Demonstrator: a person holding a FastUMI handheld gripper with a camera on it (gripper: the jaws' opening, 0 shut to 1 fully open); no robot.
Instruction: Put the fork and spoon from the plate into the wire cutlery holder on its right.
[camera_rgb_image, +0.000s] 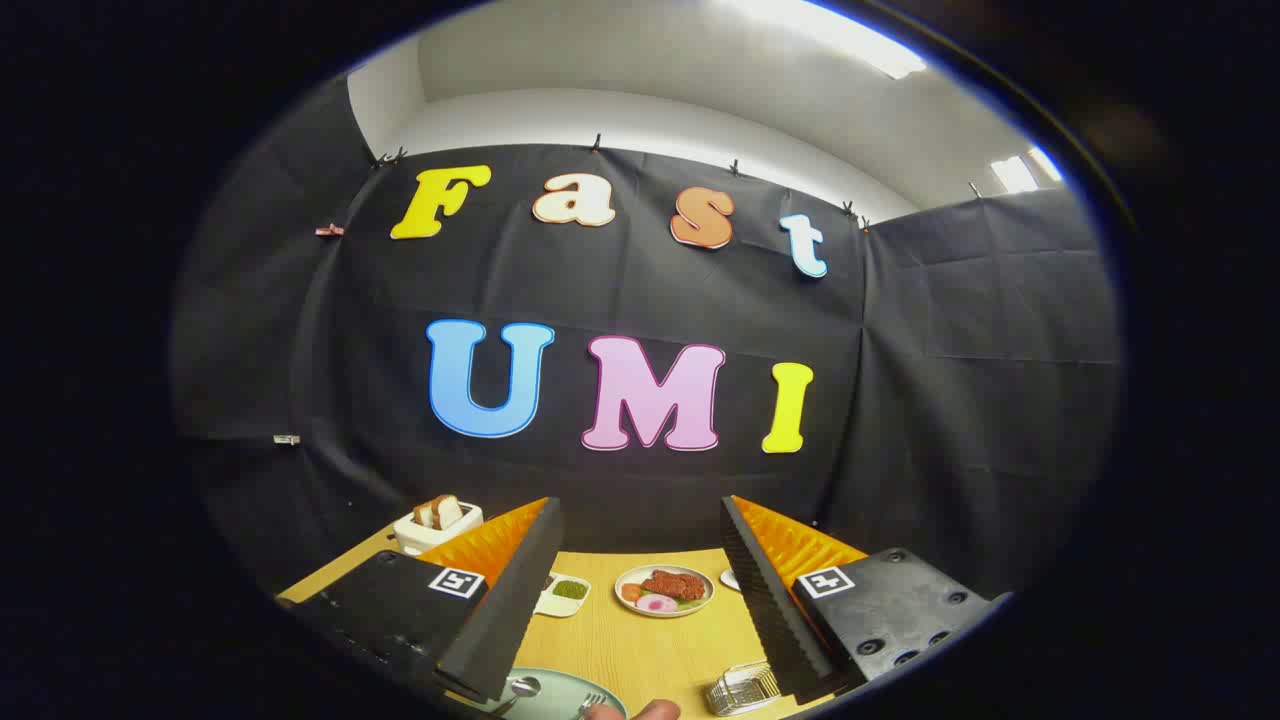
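Note:
My gripper (640, 520) is held high above the wooden table (640, 650), open, with nothing between its fingers. Far below, close under the left finger, lies a pale green plate (558, 688) with a spoon (522, 688) and the tines of a fork (590, 703) on it. The wire cutlery holder (742, 690) stands to the plate's right, just beside the right finger's base. A fingertip of a person's hand (632, 711) shows between plate and holder.
Further back on the table are a plate of food (664, 590), a small white dish with green paste (563, 594), a white toaster with bread slices (437, 524) and part of a white dish (731, 578). The black cloth wall rises behind.

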